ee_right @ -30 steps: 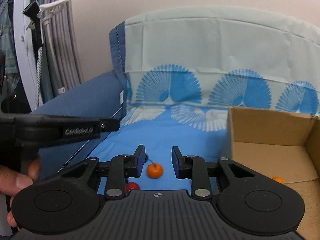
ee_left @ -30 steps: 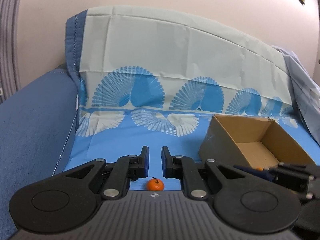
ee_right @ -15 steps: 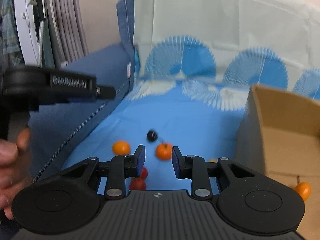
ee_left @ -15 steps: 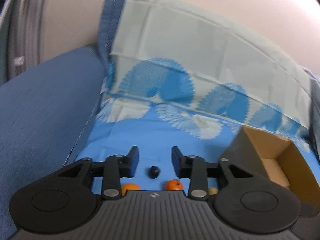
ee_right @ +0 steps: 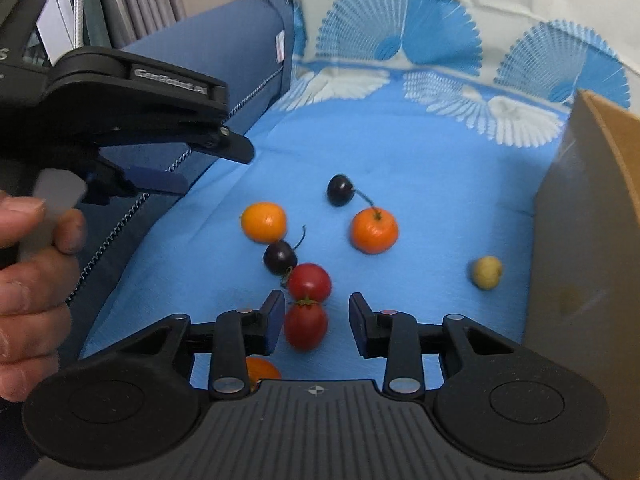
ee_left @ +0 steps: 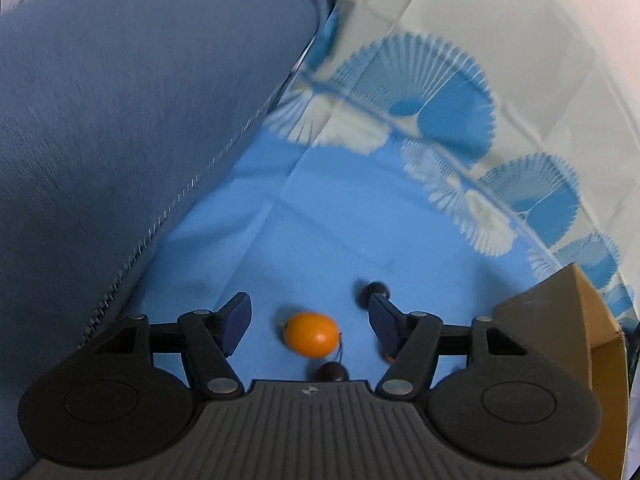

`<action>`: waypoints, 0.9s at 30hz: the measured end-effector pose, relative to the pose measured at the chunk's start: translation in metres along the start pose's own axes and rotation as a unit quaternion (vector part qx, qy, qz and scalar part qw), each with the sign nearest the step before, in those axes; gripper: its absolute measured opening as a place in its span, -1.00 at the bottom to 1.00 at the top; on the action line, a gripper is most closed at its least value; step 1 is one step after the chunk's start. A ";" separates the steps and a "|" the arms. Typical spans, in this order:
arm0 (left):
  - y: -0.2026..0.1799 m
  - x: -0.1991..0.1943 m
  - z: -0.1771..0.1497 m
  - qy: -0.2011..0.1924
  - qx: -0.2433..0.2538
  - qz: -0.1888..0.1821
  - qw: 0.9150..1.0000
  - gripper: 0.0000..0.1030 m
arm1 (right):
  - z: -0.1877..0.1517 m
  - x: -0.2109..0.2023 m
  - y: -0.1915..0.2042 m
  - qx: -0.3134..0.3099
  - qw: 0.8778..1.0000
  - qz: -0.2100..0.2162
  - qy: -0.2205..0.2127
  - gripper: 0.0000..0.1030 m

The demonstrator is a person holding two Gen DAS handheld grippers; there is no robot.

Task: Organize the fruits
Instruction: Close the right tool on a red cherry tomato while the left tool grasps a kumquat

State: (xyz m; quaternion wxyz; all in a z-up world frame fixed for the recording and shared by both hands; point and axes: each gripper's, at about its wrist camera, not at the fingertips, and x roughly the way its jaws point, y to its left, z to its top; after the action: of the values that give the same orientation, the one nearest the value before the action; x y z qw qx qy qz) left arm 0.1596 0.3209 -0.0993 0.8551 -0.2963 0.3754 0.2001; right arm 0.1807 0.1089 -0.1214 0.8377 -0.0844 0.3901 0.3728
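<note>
Several small fruits lie on the blue cloth [ee_right: 420,184]. In the left wrist view my left gripper [ee_left: 310,318] has its jaws opening wide around a smooth orange fruit [ee_left: 311,334], pads clear of it; two dark cherries [ee_left: 374,290] [ee_left: 332,372] lie beside it. In the right wrist view my right gripper [ee_right: 316,322] has its jaws opening, with a red tomato [ee_right: 306,326] between them, untouched. Ahead lie a second tomato [ee_right: 309,282], a cherry [ee_right: 279,257], another cherry [ee_right: 340,190], a mandarin [ee_right: 374,230], the orange fruit [ee_right: 264,222] and a yellowish fruit [ee_right: 486,272].
A cardboard box [ee_right: 580,240] stands at the right edge of the cloth, also in the left wrist view [ee_left: 576,320]. A dark blue sofa arm [ee_left: 120,120] rises on the left. A hand [ee_right: 28,280] holds the left gripper's handle. Another orange fruit [ee_right: 260,372] peeks from under the right gripper.
Both grippers dropped toward the cloth and tipped downward. The left jaws went from shut to wide and rolled, now framing the orange fruit. The right jaws widened a little over the tomatoes.
</note>
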 end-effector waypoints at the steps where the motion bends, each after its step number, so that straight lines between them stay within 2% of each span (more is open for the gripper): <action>1: 0.002 0.007 -0.001 0.011 -0.004 0.004 1.000 0.37 | 0.000 0.004 0.001 0.000 1.000 0.003 0.005 -0.27; 7: 0.002 0.037 -0.007 0.062 0.000 0.003 0.998 0.37 | 0.000 0.024 0.010 -0.009 0.999 0.004 0.033 -0.26; 15: -0.009 0.050 -0.010 0.065 0.038 0.021 0.997 0.36 | 0.000 0.038 0.010 -0.006 0.998 -0.005 0.059 -0.26; 17: -0.009 0.052 -0.011 0.064 0.042 0.027 0.997 0.33 | -0.001 0.038 0.010 -0.009 0.998 -0.003 0.059 -0.39; 20: -0.017 0.056 -0.014 0.064 0.071 0.040 0.995 0.20 | -0.002 0.036 0.014 -0.022 0.999 -0.003 0.050 -0.40; 22: -0.024 0.057 -0.016 0.060 0.094 0.048 0.993 -0.05 | -0.003 0.032 0.014 -0.023 0.999 -0.004 0.045 -0.41; 27: -0.032 0.046 -0.020 0.030 0.112 0.051 0.992 -0.06 | -0.004 0.014 0.007 -0.004 1.000 -0.011 0.028 -0.41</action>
State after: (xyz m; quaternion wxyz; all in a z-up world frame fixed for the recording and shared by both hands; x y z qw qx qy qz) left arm 0.1965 0.2895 -0.1342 0.8599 -0.1847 0.4360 0.1909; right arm 0.1799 0.1198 -0.1332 0.8301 -0.1024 0.4111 0.3625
